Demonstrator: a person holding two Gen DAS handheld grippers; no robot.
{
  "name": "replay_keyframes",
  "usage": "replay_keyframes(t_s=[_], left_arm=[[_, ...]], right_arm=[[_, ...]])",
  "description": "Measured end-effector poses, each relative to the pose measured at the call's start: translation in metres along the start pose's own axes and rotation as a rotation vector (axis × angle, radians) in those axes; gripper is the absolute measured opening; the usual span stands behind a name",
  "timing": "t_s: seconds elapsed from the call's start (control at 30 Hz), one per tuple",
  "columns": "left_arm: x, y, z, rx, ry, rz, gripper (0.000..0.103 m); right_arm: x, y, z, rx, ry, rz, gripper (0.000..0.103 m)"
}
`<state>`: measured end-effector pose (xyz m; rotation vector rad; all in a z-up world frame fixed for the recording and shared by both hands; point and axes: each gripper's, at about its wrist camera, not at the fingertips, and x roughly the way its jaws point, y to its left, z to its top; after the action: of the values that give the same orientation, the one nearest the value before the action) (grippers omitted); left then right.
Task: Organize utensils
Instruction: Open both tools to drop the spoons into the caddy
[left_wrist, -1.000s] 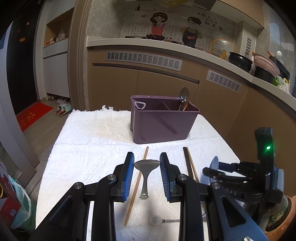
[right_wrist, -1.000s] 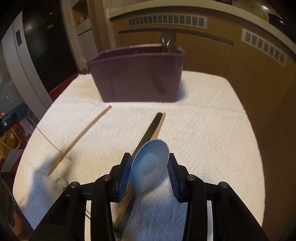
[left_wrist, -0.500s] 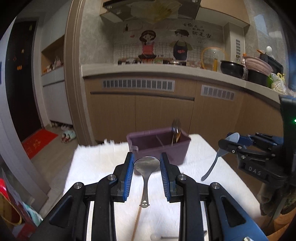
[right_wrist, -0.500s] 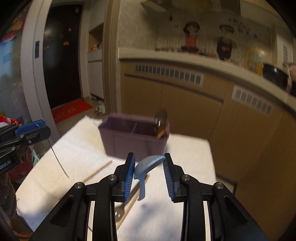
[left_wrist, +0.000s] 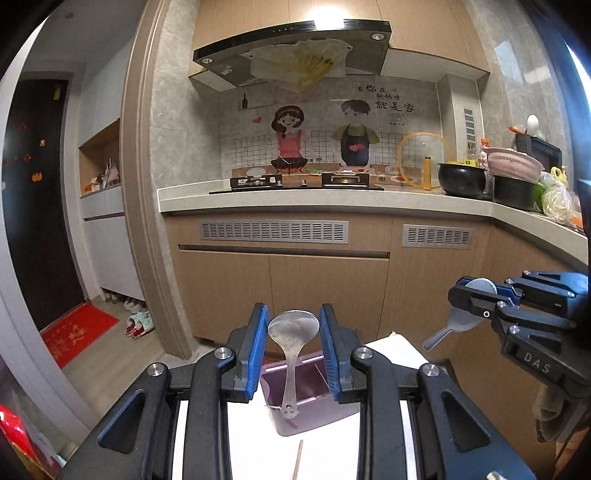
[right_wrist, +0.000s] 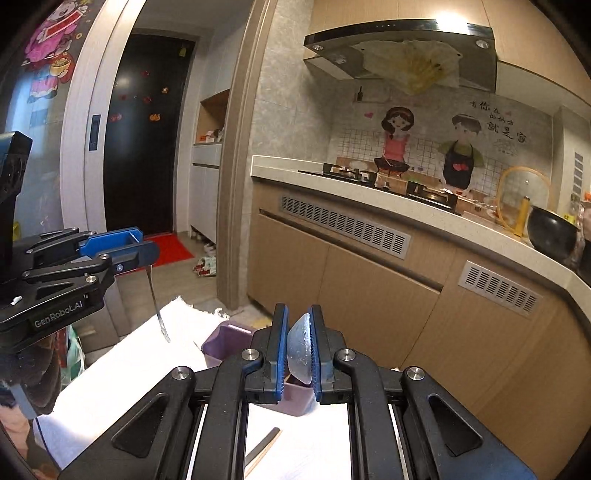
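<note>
The flat steel spoon hangs handle-down, its bowl clamped between the left tool's blue pads, above the purple plastic utensil caddy on the white-clothed bench. The right tool is closing on a pale blue plastic spoon, bowl edge-on between its pads. That curved bowl could pivot or slip out if squeezed off-centre.

left gripper — black | blue jaws | silver screws — "GenRobot.AI"
</note>
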<state>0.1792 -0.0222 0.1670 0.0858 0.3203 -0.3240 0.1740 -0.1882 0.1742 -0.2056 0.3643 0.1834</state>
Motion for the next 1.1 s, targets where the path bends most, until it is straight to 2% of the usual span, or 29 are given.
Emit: replay_keyframes(t_s=[0.27, 0.47, 0.6, 0.87, 1.03, 1.1], left_arm=[[0.035, 0.001, 0.017, 0.010, 0.027, -0.031, 0.025], [0.080, 0.009, 0.016, -0.034, 0.090, -0.065, 0.025], [0.117, 0.013, -0.002, -0.053, 0.171, -0.082, 0.025], [0.186, 0.019, -0.052, -0.091, 0.334, -0.089, 0.025], [0.214, 0.022, -0.073, -0.123, 0.392, -0.101, 0.026], [0.219, 0.026, -0.079, -0.138, 0.404, -0.109, 0.030]], right_arm=[[0.031, -0.019, 0.031, 0.043, 0.042, 0.050, 0.011], [0.086, -0.029, 0.039, 0.105, 0.118, 0.120, 0.011], [0.131, -0.029, 0.024, 0.133, 0.198, 0.145, 0.011], [0.215, -0.033, -0.032, 0.211, 0.390, 0.169, 0.012], [0.242, -0.031, -0.056, 0.213, 0.445, 0.169, 0.012], [0.248, -0.031, -0.063, 0.212, 0.447, 0.174, 0.013]])
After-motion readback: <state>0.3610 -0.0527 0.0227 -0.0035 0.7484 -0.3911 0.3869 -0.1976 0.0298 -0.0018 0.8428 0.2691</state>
